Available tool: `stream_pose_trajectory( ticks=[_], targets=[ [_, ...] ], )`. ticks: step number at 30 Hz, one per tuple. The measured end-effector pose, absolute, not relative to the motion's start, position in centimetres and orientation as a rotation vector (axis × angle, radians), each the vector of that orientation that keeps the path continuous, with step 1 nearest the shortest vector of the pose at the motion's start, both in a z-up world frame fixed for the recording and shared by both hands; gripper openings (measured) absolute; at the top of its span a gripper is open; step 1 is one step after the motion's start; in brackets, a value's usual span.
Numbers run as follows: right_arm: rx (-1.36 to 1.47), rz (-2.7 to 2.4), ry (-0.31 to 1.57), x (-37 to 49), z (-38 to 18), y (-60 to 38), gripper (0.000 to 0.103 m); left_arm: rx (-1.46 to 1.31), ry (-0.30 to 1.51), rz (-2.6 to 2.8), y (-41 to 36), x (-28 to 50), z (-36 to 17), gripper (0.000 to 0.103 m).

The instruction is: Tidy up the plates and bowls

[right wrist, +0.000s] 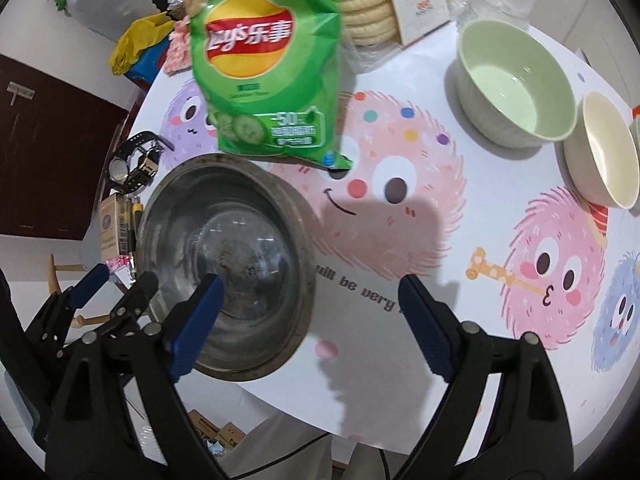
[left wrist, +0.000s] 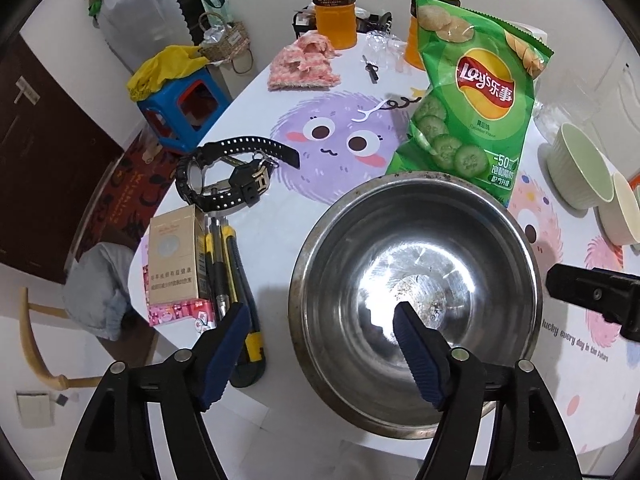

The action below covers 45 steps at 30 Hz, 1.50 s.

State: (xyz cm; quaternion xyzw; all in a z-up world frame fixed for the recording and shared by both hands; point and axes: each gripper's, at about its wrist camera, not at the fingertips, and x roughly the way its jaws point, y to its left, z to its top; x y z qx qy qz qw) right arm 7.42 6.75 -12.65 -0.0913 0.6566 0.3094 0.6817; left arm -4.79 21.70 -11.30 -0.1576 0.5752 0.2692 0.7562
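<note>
A large steel bowl (left wrist: 416, 292) sits near the table's front edge; it also shows in the right wrist view (right wrist: 224, 256). My left gripper (left wrist: 320, 316) is open, straddling the bowl's left rim, one finger inside the bowl and one outside. My right gripper (right wrist: 310, 292) is open and empty over the table, just right of the steel bowl. A green bowl (right wrist: 516, 80) and a cream bowl (right wrist: 604, 148) stand at the far right; they also show in the left wrist view, green bowl (left wrist: 580, 168), cream bowl (left wrist: 622, 212).
A green chips bag (left wrist: 472, 100) stands just behind the steel bowl. A black watch (left wrist: 228, 176), a cigarette box (left wrist: 174, 256) and utility knives (left wrist: 236, 272) lie left of it. Two orange drink bottles (left wrist: 334, 4) and a pink cloth (left wrist: 304, 64) are at the back.
</note>
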Motion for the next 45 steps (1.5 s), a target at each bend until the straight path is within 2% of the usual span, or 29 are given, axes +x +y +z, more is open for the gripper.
stream_pose_trajectory(
  ticks=[6, 19, 38, 40, 42, 44, 45],
  targets=[
    [-0.191, 0.676, 1.495, 7.6, -13.2, 6.0, 0.09, -0.37, 1.277, 0.581, 21.9, -5.2, -11.9, 0.083],
    [-0.206, 0.685, 1.499, 7.1, -13.2, 6.5, 0.09, -0.433, 1.258, 0.566, 21.7, -5.5, -11.5, 0.084],
    [-0.21, 0.642, 1.609, 8.2, -18.7, 8.1, 0.09, -0.459, 1.32, 0.511, 22.8, -3.1, -16.8, 0.084],
    [-0.222, 0.644, 1.606, 8.3, -18.9, 8.3, 0.09, -0.43, 1.33, 0.516, 22.6, -2.7, -17.1, 0.081],
    [-0.238, 0.641, 1.605, 8.3, -19.2, 8.5, 0.09, -0.399, 1.35, 0.518, 22.3, -2.4, -17.4, 0.07],
    [-0.255, 0.655, 1.602, 8.2, -19.2, 8.6, 0.08, -0.358, 1.362, 0.545, 22.0, -2.3, -17.3, 0.063],
    [-0.265, 0.662, 1.599, 8.1, -19.2, 8.8, 0.067, -0.349, 1.361, 0.545, 22.0, -2.3, -17.3, 0.06]
  ],
)
